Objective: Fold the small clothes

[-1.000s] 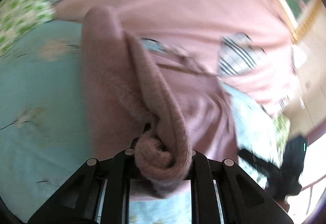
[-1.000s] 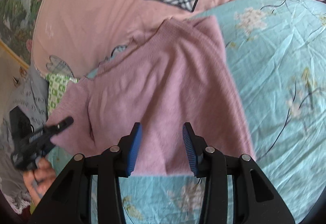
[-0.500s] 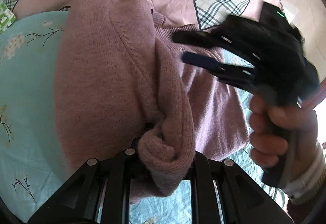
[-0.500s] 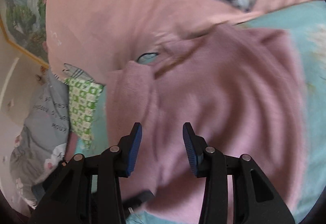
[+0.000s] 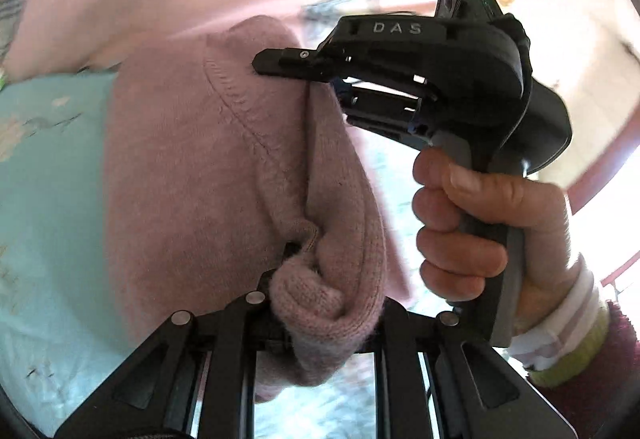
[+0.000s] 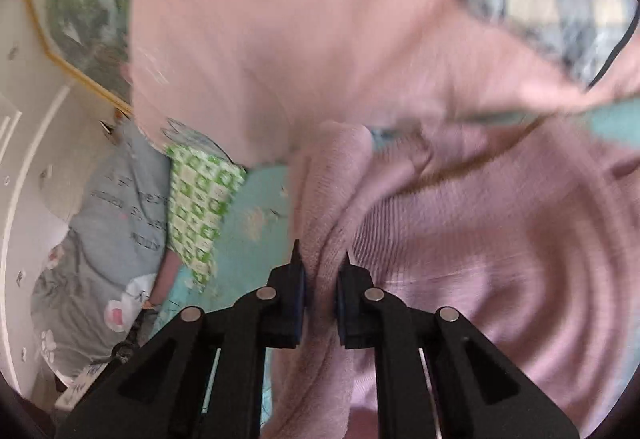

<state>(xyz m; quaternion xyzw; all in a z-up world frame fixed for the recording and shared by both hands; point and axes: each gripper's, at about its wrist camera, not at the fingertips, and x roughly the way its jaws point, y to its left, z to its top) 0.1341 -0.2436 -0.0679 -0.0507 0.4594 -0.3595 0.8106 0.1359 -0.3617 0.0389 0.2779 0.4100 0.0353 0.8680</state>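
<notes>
- On a light blue floral bedsheet (image 5: 52, 199) lies a mauve knitted sweater (image 5: 192, 167), partly lifted into folds by two hand-held tools.
- At the bottom of the left wrist view, the left gripper (image 5: 320, 303) has its jaws pressed together on a bunched, ribbed edge of the sweater, which bulges out above and below the pinch.
- From that pinch a seam runs up and to the left across the raised knit fabric.
- To the right in the same view, a person's hand (image 5: 468, 223) grasps the grey handle of the right gripper (image 5: 276, 65), whose black fingers reach left and meet the upper part of the sweater's fold.
- A sleeve (image 5: 560, 331) with white, yellow-green and dark red bands covers that wrist.
- The right wrist view shows the right gripper's blue-padded jaws closing, with a vertical ridge of the sweater between them and touching both pads.
- The rest of the sweater spreads to the right of that ridge in soft ripples.
- Behind the sweater lies a pink quilt (image 6: 280, 19) with a plaid patch.
- Left of it sit a green-and-white checked cloth (image 6: 200, 207) and a grey printed cloth (image 6: 112, 239).
</notes>
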